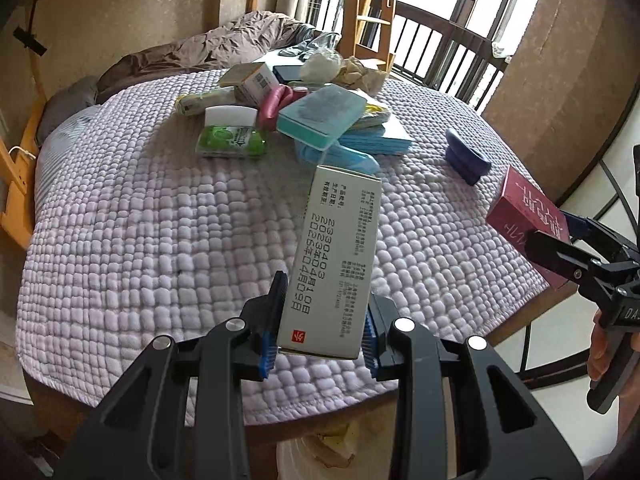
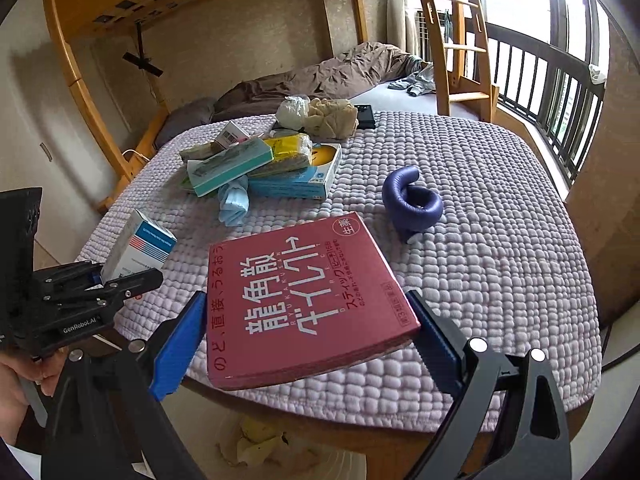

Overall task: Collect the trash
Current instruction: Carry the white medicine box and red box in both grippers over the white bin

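My left gripper [image 1: 322, 320] is shut on a white medicine box [image 1: 334, 256] with printed dates, held above the near edge of the quilted table [image 1: 140, 220]. The same box [image 2: 138, 246] and the left gripper [image 2: 120, 278] show at the left of the right wrist view. My right gripper [image 2: 308, 334] is shut on a flat red box [image 2: 296, 300] with Japanese print, also over the table's near edge. It shows in the left wrist view as the red box [image 1: 524, 216] in the right gripper [image 1: 560, 244]. A white bin [image 2: 280, 452] with crumpled trash sits below the table edge.
A pile of boxes, a teal box [image 1: 320, 114], a green packet [image 1: 232, 142], blue masks and tissue wads lies at the table's far middle. A curled dark blue object [image 2: 412, 204] lies to the right. A bunk bed [image 2: 320, 76] and balcony railing stand behind.
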Demonstrator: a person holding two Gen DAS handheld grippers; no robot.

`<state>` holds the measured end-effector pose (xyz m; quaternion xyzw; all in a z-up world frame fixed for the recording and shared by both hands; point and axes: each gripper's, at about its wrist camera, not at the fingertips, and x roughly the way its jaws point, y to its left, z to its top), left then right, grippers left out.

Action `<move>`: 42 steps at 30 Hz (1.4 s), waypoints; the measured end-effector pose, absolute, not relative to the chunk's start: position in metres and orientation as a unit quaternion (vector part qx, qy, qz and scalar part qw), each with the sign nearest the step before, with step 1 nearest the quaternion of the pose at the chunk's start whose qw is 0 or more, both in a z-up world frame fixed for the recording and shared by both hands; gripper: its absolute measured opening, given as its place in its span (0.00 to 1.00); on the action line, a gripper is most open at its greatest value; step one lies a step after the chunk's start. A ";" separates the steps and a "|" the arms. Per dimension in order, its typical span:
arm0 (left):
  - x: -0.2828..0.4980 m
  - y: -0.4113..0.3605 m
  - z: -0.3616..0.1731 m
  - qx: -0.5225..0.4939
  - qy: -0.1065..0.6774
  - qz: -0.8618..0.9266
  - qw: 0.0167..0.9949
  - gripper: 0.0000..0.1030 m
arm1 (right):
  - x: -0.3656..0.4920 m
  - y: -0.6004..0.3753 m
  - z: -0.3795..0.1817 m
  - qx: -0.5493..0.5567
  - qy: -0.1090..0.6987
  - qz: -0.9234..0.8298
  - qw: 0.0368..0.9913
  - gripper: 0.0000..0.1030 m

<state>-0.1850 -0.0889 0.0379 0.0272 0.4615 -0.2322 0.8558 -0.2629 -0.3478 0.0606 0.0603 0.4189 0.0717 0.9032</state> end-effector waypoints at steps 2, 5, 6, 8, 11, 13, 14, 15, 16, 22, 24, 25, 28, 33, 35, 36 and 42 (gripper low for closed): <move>-0.190 -0.089 0.038 0.028 0.462 -0.237 0.854 0.34 | -0.267 -0.347 0.061 0.061 0.420 0.071 0.903 0.91; -0.195 -0.091 0.038 0.030 0.463 -0.240 0.853 0.34 | -0.271 -0.346 0.061 0.056 0.422 0.065 0.902 0.91; -0.198 -0.091 0.038 0.031 0.464 -0.241 0.852 0.34 | -0.273 -0.345 0.061 0.054 0.423 0.063 0.902 0.91; -0.202 -0.091 0.037 0.032 0.465 -0.243 0.851 0.34 | -0.277 -0.344 0.062 0.053 0.423 0.062 0.902 0.91; -0.209 -0.091 0.037 0.034 0.466 -0.245 0.849 0.34 | -0.282 -0.340 0.063 0.049 0.422 0.059 0.903 0.91; -0.213 -0.090 0.037 0.034 0.467 -0.245 0.849 0.34 | -0.286 -0.338 0.064 0.048 0.421 0.061 0.904 0.91; -0.215 -0.089 0.037 0.035 0.467 -0.246 0.848 0.34 | -0.287 -0.337 0.065 0.049 0.421 0.061 0.904 0.91; -0.217 -0.089 0.037 0.035 0.467 -0.246 0.848 0.34 | -0.289 -0.336 0.065 0.049 0.421 0.062 0.904 0.91; -0.220 -0.088 0.037 0.036 0.468 -0.246 0.848 0.34 | -0.291 -0.335 0.065 0.048 0.422 0.063 0.903 0.91; -0.231 -0.085 0.038 0.040 0.469 -0.249 0.846 0.34 | -0.303 -0.329 0.063 0.045 0.426 0.063 0.901 0.91; -0.235 -0.084 0.038 0.039 0.470 -0.249 0.846 0.34 | -0.306 -0.327 0.062 0.045 0.428 0.063 0.901 0.91; -0.237 -0.083 0.038 0.039 0.471 -0.250 0.845 0.34 | -0.308 -0.326 0.062 0.044 0.428 0.062 0.901 0.91; -0.244 -0.083 0.038 0.042 0.472 -0.251 0.844 0.34 | -0.314 -0.324 0.063 0.042 0.428 0.061 0.901 0.91; -0.253 -0.082 0.037 0.049 0.475 -0.255 0.841 0.34 | -0.324 -0.323 0.063 0.041 0.431 0.059 0.900 0.91; -0.257 -0.082 0.036 0.052 0.477 -0.257 0.839 0.34 | -0.329 -0.323 0.062 0.041 0.433 0.059 0.899 0.91; -0.257 -0.083 0.036 0.052 0.478 -0.257 0.838 0.34 | -0.331 -0.322 0.061 0.041 0.434 0.059 0.898 0.91; -0.268 -0.084 0.032 0.058 0.484 -0.262 0.833 0.34 | -0.344 -0.323 0.057 0.044 0.443 0.059 0.894 0.91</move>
